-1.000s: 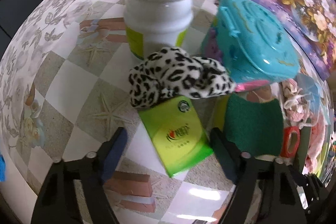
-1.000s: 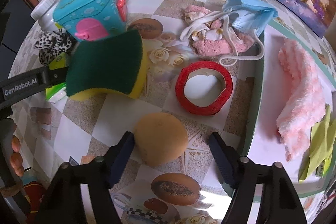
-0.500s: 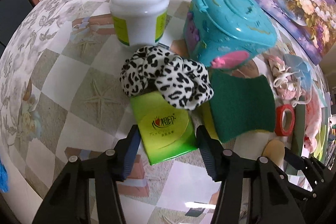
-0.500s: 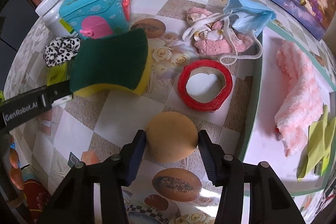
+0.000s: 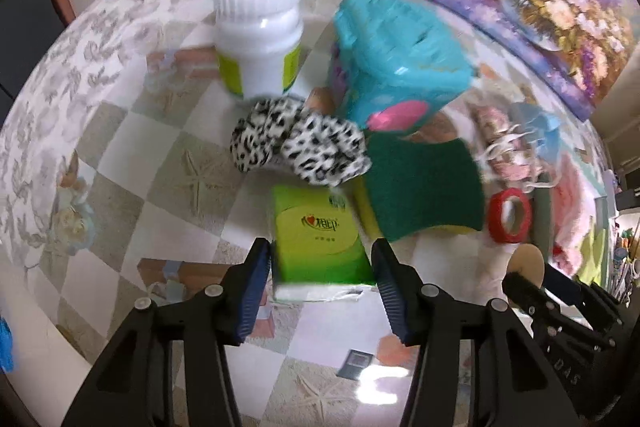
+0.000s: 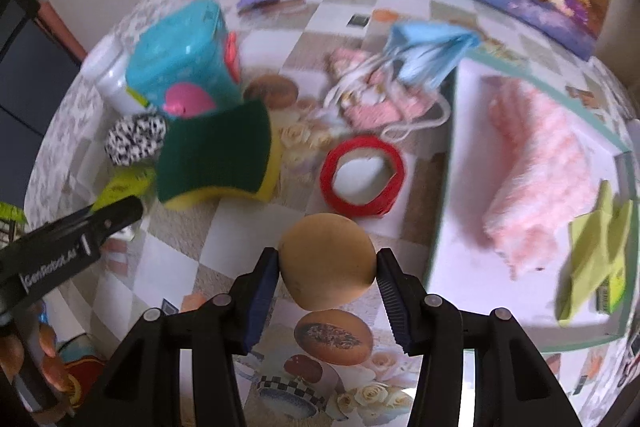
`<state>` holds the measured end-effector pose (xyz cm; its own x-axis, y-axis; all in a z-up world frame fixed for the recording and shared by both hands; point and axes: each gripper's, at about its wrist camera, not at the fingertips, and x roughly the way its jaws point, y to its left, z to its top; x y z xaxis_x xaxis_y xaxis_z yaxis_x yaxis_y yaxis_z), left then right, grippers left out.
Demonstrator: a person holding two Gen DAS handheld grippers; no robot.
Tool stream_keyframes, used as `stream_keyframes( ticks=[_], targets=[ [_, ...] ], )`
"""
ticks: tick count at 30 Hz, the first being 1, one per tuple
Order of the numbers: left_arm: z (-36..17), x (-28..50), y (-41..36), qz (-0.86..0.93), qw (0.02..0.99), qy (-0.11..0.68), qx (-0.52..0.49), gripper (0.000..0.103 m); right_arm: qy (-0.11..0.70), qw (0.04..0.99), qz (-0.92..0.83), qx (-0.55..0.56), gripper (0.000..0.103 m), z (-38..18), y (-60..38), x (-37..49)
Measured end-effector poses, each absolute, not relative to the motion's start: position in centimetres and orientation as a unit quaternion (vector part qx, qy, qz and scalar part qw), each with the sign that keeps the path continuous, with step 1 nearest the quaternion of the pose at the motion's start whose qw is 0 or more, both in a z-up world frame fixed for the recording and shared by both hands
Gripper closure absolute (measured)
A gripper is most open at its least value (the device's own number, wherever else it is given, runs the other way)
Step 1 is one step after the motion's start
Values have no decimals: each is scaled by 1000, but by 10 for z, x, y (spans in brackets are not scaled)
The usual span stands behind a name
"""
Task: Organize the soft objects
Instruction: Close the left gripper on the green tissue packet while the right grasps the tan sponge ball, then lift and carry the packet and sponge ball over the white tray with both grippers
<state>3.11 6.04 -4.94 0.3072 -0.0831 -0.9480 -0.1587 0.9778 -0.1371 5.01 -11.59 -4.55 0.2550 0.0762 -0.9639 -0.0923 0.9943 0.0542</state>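
Between the pads of the left gripper (image 5: 320, 273) sits a green tissue pack (image 5: 318, 239), its sides pressed by the blue pads; the jaws have just been closing and are now clamped on it. The pack's near end looks clear of the table (image 5: 132, 155), so the lift seems begun. A leopard-print scrunchie (image 5: 298, 143) lies just beyond the pack's far end, close enough that I cannot tell whether they touch. Behind it stand a white bottle (image 5: 260, 35) and a teal box (image 5: 396, 55), and a green-and-yellow sponge (image 5: 424, 187) lies just beside the pack.

On the other side, the right gripper (image 6: 326, 277) is clamped on a tan round sponge (image 6: 328, 261), its jaws likewise having just been closing, and the sponge appears raised off the table. Beyond it lie a red tape ring (image 6: 362, 177), a heap of pink cloth and a blue face mask (image 6: 430, 55). To the right is a white tray (image 6: 460, 227) with a green rim, already carrying a pink fluffy cloth (image 6: 536, 179) and a yellow-green cloth (image 6: 596, 259).

Both picks look made, so the step in hand is the carry. Next, each soft thing probably goes over the tray's rim to a bare patch, high enough to clear the tape ring and the rim, with the tissue pack drawn away without dragging the scrunchie.
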Motion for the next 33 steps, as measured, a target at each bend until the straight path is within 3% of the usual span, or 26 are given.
stream_keyframes(
  ticks=[4, 8, 10, 17, 19, 21, 23, 29, 33],
  targets=[
    [-18, 24, 43, -2, 816, 570, -102, 57, 585, 810, 39, 6, 50, -16, -127, 53],
    [11, 47, 29, -28, 830, 550, -87, 58, 556, 830, 32, 31, 50, 15, -142, 58],
    [17, 63, 18, -39, 832, 548, -76, 65, 548, 836, 22, 36, 50, 22, -149, 64],
    [-5, 88, 6, -35, 819, 570, -45, 65, 550, 834, -2, 45, 50, 18, -163, 65],
    [-18, 86, 9, -30, 808, 588, -35, 61, 556, 831, 6, 37, 50, 14, -158, 60],
    [-27, 84, 11, -27, 803, 595, -25, 49, 562, 826, 15, 39, 50, 8, -155, 58],
    [-38, 82, 14, -28, 795, 605, -20, 44, 568, 821, 25, 40, 50, 4, -151, 55],
    [-67, 75, 13, -36, 772, 635, 20, 42, 580, 813, 31, 39, 50, -7, -152, 49],
    [-76, 72, 12, -40, 765, 642, 30, 33, 589, 806, 32, 46, 50, -13, -153, 51]
  ],
)
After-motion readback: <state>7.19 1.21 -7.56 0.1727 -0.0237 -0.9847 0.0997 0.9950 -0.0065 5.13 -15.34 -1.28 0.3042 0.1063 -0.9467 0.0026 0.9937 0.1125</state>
